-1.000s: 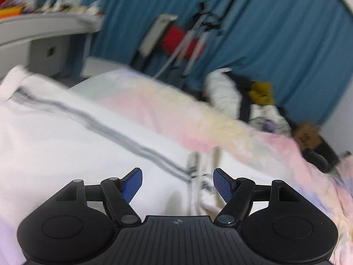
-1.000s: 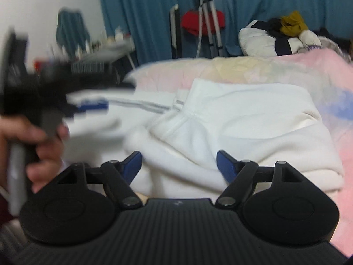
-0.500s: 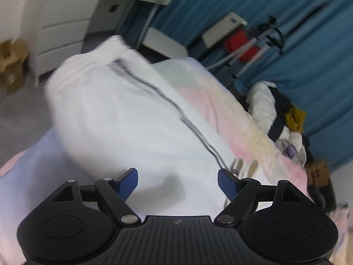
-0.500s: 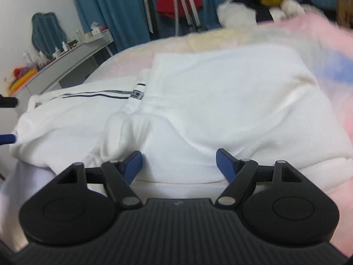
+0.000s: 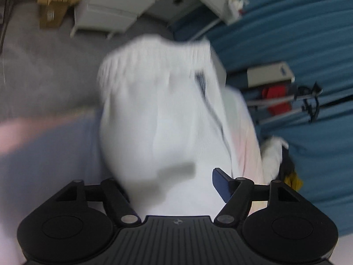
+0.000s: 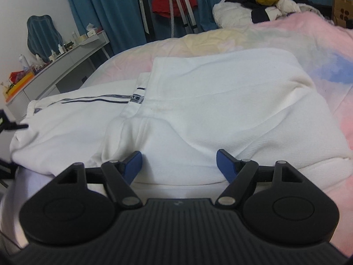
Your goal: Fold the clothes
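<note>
Right wrist view: white ribbed-knit garment with dark navy side stripes and a small woven label (image 6: pixel 198 110) lies spread across the pastel pink-yellow-blue bedspread (image 6: pixel 320 50), partly folded, one thick layer doubled over on the right, the striped part running off to the left edge of the bed. Right gripper (image 6: pixel 179 163) sits low at the near hem, jaws wide apart, blue pads (image 6: pixel 132 162) either side of a raised fold of the fabric, not pressing it; nothing gripped. Left wrist view, heavily blurred and rolled sideways: the same white garment (image 5: pixel 158 121) fills the middle, its ribbed cuff end toward the top, navy stripe along its right side. Left gripper (image 5: pixel 169 181) is part open, and its jaws have just been closing; fabric bulges over the left finger so that pad is hidden, the right blue pad (image 5: pixel 220 183) stands clear of the cloth, so no firm grip shows. Outward: teal-blue curtains (image 6: pixel 114 6) behind the bed, a metal tripod (image 6: pixel 178 4) with a red cloth (image 6: pixel 162 2) hung behind it, a heap of white, black and mustard clothes (image 6: pixel 260 2) at the far end of the bed, a long grey-white desk with bottles and clutter (image 6: pixel 57 61) at left. Left view also shows a white drawer unit (image 5: pixel 114 6), grey floor (image 5: pixel 44 66), brown cardboard box (image 5: pixel 55 2).
</note>
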`<state>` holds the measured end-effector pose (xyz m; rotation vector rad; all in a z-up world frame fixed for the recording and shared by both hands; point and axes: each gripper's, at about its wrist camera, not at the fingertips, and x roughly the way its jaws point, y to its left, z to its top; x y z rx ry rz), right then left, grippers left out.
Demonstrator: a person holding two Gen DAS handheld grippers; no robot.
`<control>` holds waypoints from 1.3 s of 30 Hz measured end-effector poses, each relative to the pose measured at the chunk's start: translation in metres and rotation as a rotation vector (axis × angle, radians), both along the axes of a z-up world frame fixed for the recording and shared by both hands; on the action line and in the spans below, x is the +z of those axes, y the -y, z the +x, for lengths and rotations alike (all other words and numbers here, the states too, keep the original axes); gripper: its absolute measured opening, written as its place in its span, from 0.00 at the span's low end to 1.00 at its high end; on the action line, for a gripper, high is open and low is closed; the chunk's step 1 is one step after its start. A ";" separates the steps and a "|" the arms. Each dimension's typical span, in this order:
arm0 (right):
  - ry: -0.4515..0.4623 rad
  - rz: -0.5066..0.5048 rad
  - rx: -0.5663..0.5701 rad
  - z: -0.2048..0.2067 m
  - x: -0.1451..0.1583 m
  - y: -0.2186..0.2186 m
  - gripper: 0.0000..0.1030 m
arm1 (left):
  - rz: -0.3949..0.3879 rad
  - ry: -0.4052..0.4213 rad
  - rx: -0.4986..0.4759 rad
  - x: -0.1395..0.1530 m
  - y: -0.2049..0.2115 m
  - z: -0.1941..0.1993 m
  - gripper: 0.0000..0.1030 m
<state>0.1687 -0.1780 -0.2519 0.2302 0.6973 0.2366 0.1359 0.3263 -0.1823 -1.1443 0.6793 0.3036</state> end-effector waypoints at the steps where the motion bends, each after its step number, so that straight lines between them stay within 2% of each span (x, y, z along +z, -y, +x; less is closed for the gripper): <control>1: 0.009 -0.006 0.001 -0.001 0.001 -0.001 0.73 | 0.007 0.007 0.010 -0.001 -0.006 0.005 0.64; 2: 0.016 -0.012 0.003 -0.002 0.002 -0.002 0.73 | 0.016 0.012 0.019 -0.003 -0.011 0.009 0.54; 3: 0.015 -0.014 0.006 -0.002 0.001 -0.002 0.73 | 0.032 0.004 0.026 -0.004 -0.014 0.012 0.38; 6: 0.003 -0.006 0.008 0.001 -0.003 -0.001 0.73 | 0.092 -0.002 0.028 -0.002 -0.014 0.018 0.18; 9: -0.013 0.020 0.004 0.003 0.000 0.002 0.73 | 0.245 0.053 -0.017 0.026 0.002 0.023 0.13; 12: -0.018 0.105 -0.015 0.004 0.009 0.016 0.74 | 0.520 0.132 -0.092 0.070 0.043 0.027 0.12; 16: 0.022 0.233 -0.106 -0.003 0.030 0.051 0.74 | 0.744 0.248 -0.138 0.116 0.108 0.029 0.12; 19: 0.068 0.255 -0.186 -0.009 0.042 0.080 0.74 | 0.851 0.338 -0.188 0.138 0.171 0.036 0.12; 24: 0.086 0.323 -0.308 -0.012 0.046 0.126 0.75 | 0.985 0.497 -0.305 0.154 0.304 0.042 0.13; 29: 0.137 0.338 -0.435 -0.019 0.052 0.166 0.75 | 1.068 0.570 -0.481 0.127 0.425 0.055 0.13; 33: 0.142 0.377 -0.516 -0.023 0.043 0.194 0.76 | 1.141 0.531 -0.644 0.073 0.503 0.073 0.12; 36: 0.142 0.413 -0.552 -0.023 0.037 0.209 0.76 | 1.165 0.479 -0.744 0.030 0.542 0.081 0.12; 39: 0.142 0.433 -0.561 -0.021 0.032 0.217 0.76 | 1.197 0.473 -0.797 0.004 0.557 0.085 0.13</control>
